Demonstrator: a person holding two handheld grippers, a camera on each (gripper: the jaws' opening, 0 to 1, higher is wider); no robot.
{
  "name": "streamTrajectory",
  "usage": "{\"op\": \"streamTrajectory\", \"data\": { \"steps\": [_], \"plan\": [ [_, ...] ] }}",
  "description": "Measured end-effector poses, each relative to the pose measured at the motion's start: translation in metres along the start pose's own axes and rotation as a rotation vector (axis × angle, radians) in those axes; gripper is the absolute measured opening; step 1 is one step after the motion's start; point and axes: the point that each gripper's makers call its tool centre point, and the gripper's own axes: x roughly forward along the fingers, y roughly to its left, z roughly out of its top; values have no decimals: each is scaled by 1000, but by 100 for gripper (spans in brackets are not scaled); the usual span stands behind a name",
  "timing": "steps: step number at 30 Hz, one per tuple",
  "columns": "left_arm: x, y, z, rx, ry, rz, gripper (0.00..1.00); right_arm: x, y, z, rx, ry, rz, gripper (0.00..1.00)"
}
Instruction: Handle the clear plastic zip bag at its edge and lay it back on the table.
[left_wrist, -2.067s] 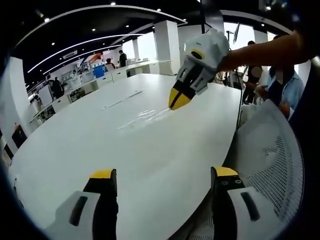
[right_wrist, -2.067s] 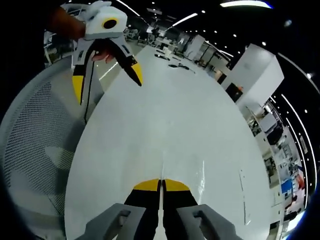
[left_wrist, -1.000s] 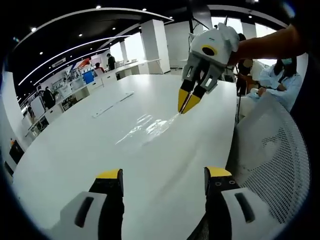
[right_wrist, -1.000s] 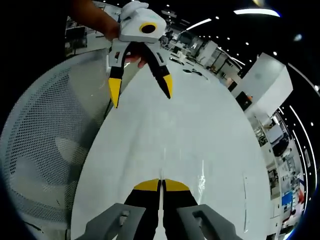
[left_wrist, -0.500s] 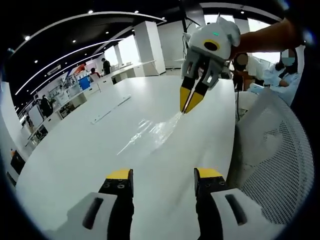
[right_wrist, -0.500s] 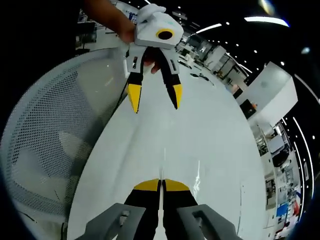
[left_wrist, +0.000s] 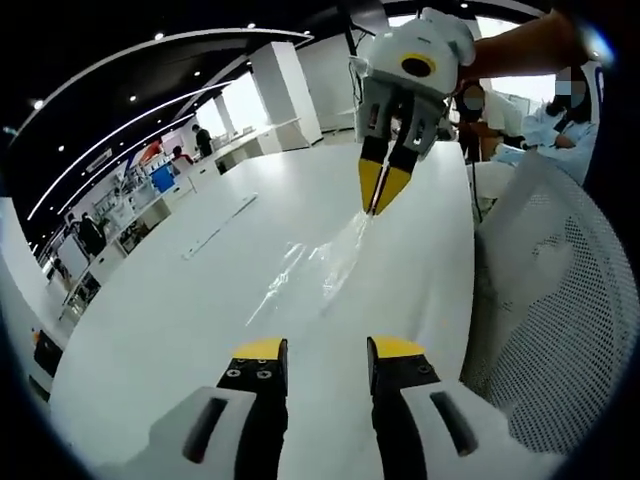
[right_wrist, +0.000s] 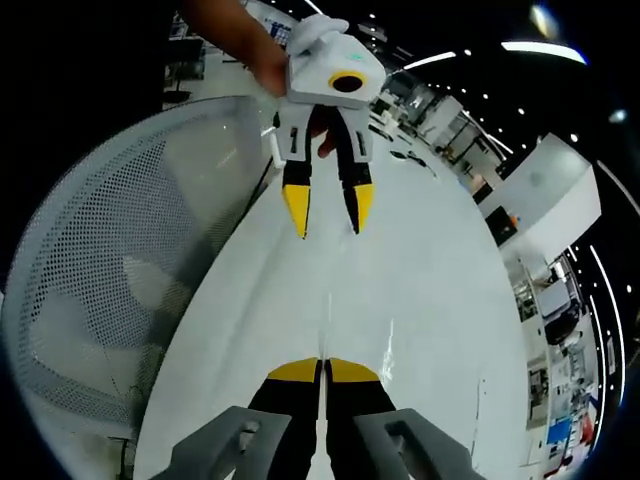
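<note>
Big white surface (left_wrist: 150, 310) carries the clear zip bag (left_wrist: 318, 268), which trails lengthwise from the right gripper (left_wrist: 382, 195) back toward the left gripper (left_wrist: 322, 352). Far end is lifted, rest drapes on the surface. Right gripper is pinched tight on the bag's edge, so it's the one to lower it. Left gripper hangs short of the near end, jaws parted w/ nothing between. Vs 2.1 s ago: bag's end has risen off the surface, and left jaws have narrowed a lot.
</note>
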Motion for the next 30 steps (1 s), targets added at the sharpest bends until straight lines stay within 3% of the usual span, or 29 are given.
{"op": "streamTrajectory", "data": {
  "steps": [11,18,24,30],
  "plan": [
    [6,8,-3,111,34,5,15,-2,4,5,6,-25,19,0],
    [9,9,-2,141,45,-5,4,-3,3,5,13,-29,14,0],
    [9,8,0,117,38,-22,0,-2,0,3,41,-37,0,0],
    [9,5,6,96,20,-35,0,1,6,0,124,-44,17,0]
  ]
}}
